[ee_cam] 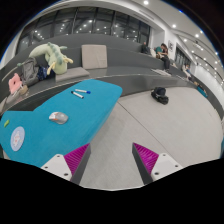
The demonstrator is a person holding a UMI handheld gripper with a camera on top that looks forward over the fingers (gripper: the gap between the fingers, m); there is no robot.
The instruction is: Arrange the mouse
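Gripper [110, 160]: fingers apart, wide gap, nothing between them; magenta pads [76, 158] face inward. It hangs above the grey table [150, 125], clear of all items.

Task item: mouse [59, 117], sitting on the blue mat [70, 115] approx. mid-mat, ahead of and to the left of the left finger, well apart from it. No contact w/ gripper.

Progress, judged: early. Mouse not grasped, approach not complete. Whether its current spot on the mat is the wanted one can't be told from this view. Left to do, prob.: bring fingers over the mouse, close on its sides, set it where req'd.

Mouse condition: small, light grey/silver, low rounded body, lying flat. Orientation and cable (if any) too small to tell. Smooth curved shell, so it may slip if pinched high; a low side grip seems safer.

Other items: pens or markers [80, 93] at the mat's far end; white round object [17, 139] at the mat's near left end; dark object [159, 95] on the table beyond the right finger; plush toy [50, 57] further back.
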